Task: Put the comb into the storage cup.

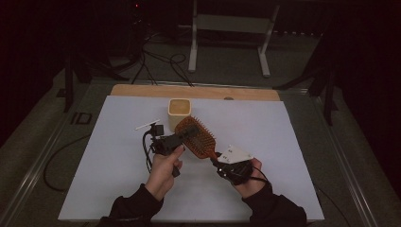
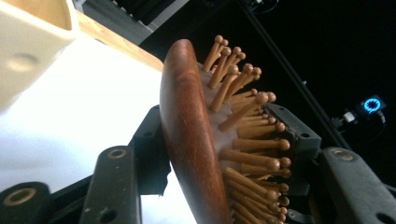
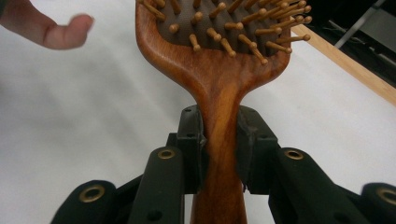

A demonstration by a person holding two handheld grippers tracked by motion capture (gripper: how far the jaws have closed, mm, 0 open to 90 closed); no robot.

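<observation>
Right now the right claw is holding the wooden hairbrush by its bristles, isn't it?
Not quite. The right claw holds the wooden hairbrush by its handle, not its bristles; the right gripper view shows the jaws pressed on the handle's two sides.

Reddish-brown hairbrush [image 1: 196,137], cream cup [image 1: 179,111]

Brown wooden paddle hairbrush [image 1: 197,137], pegs up, apparently raised off the white mat.

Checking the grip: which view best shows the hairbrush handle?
The right gripper view: the handle rises close up between its tool's two pads. In the high view the handle is small and dim. The left gripper view shows the brush head edge-on.
</observation>
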